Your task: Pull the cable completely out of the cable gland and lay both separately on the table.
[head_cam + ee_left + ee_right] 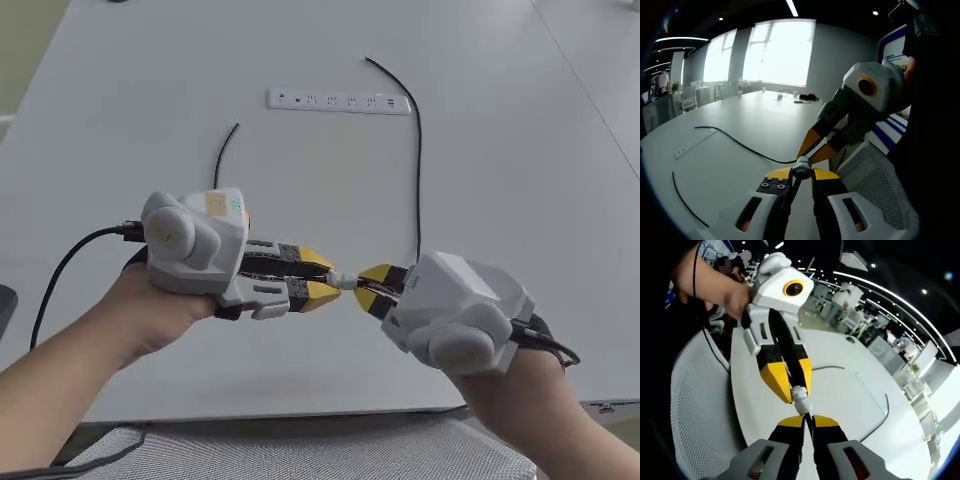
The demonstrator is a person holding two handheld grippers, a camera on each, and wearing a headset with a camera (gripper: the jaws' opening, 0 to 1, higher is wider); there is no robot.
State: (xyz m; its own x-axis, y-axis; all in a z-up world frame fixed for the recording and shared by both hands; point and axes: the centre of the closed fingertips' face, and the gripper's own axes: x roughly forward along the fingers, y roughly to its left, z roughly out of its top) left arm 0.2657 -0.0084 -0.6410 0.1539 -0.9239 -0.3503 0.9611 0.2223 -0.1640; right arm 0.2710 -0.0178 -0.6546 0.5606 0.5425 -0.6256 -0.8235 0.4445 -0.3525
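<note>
A small white cable gland (343, 281) hangs in the air between both grippers, above the table's near edge. My left gripper (326, 286) is shut on it, its yellow tips clamping the gland (801, 167) from either side. My right gripper (368, 286) faces it tip to tip and is shut on the black cable (809, 419) just behind the gland (800, 398). From there the cable (418, 190) runs away across the table, curving toward the far side. In the right gripper view the left gripper (799, 391) comes down from above.
A white power strip (338, 101) lies at the far middle of the white table (500, 120). A short loose black cable (225, 152) lies to its near left. A mesh chair back (300, 450) sits below the table's edge.
</note>
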